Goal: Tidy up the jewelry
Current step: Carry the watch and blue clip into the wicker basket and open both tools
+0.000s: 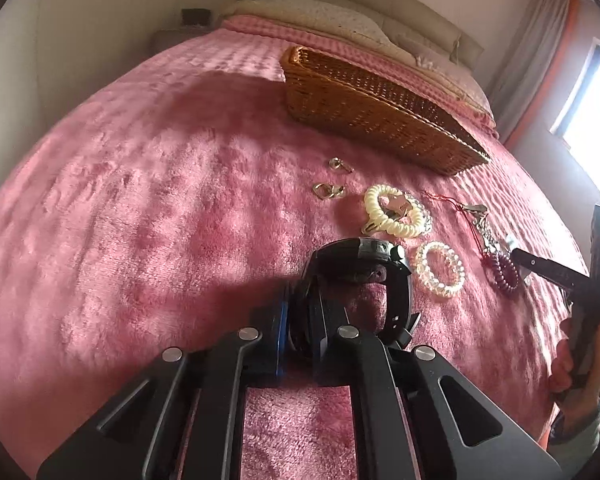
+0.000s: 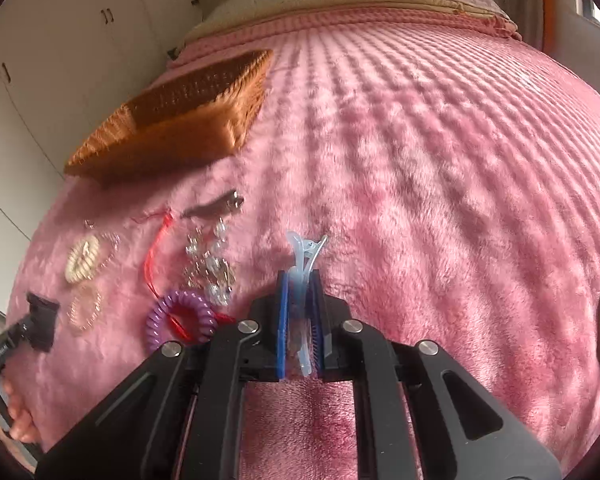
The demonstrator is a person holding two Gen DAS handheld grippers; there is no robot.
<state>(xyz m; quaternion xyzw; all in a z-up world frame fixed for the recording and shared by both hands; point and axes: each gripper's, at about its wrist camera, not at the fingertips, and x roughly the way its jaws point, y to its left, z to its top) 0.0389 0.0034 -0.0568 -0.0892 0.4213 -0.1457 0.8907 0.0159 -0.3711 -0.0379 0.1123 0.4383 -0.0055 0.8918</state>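
Note:
My left gripper (image 1: 300,320) is shut on the strap of a black wristwatch (image 1: 364,264), held just above the pink blanket. My right gripper (image 2: 300,320) is shut on a pale blue hair clip (image 2: 305,264); its tips stick out past the fingers. A brown wicker basket (image 1: 380,112) lies ahead on the bed and also shows in the right wrist view (image 2: 180,124). Loose on the blanket are a cream spiral hair tie (image 1: 396,210), a clear spiral tie (image 1: 440,268), a purple spiral tie (image 2: 180,320), two gold earrings (image 1: 328,190), a red cord (image 2: 156,256) and a crystal bead piece (image 2: 210,268).
The pink fleece blanket (image 2: 440,180) covers the whole bed. Pillows (image 1: 308,12) lie at the headboard. White wardrobe doors (image 2: 60,40) stand left of the bed and a window (image 1: 592,120) is on the right. A dark hair clip (image 2: 216,208) lies near the basket.

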